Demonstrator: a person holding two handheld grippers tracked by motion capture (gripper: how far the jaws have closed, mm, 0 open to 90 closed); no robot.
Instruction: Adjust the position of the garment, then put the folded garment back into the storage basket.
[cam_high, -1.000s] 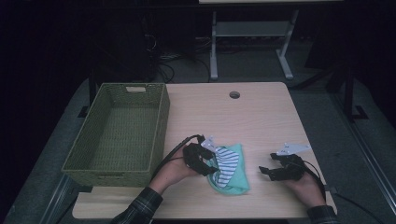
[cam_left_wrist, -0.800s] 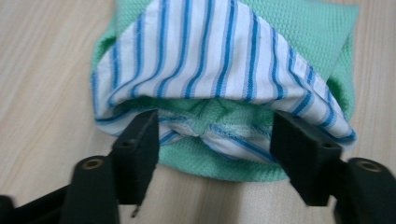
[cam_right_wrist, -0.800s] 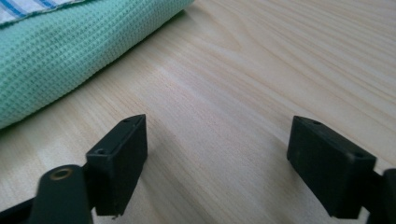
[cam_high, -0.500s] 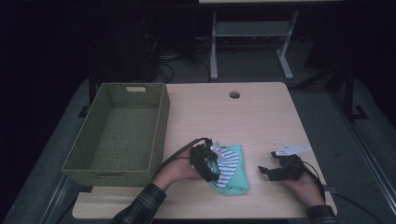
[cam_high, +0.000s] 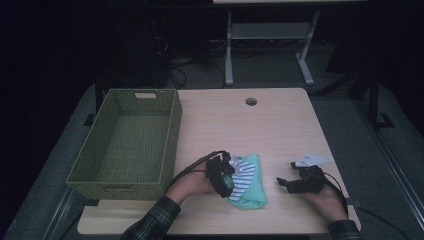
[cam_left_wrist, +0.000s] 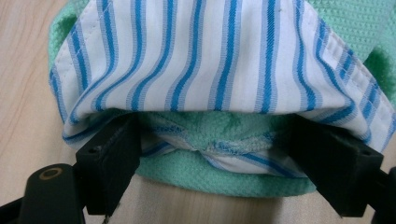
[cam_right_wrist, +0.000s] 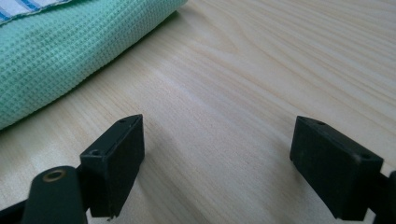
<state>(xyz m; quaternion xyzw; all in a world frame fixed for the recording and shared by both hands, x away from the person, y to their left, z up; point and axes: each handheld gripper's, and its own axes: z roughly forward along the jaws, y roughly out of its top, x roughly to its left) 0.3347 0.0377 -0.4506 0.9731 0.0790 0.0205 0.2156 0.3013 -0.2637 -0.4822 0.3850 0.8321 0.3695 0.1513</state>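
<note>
- Left hand-held gripper near the tabletop's front edge, jaws just opened wide, straddling the striped cloth without pinching it.
- Striped cloth lying folded on the green cloth.
- Right hand-held gripper near the front right corner, jaws wide open, empty.

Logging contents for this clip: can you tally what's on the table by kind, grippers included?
Cloths: 2, a green waffle-weave cloth and a blue-and-white striped cloth lying together
Baskets: 1, an empty green woven basket
Grippers: 2, the left gripper at the cloths, the right gripper over bare table
Total: 5
</note>
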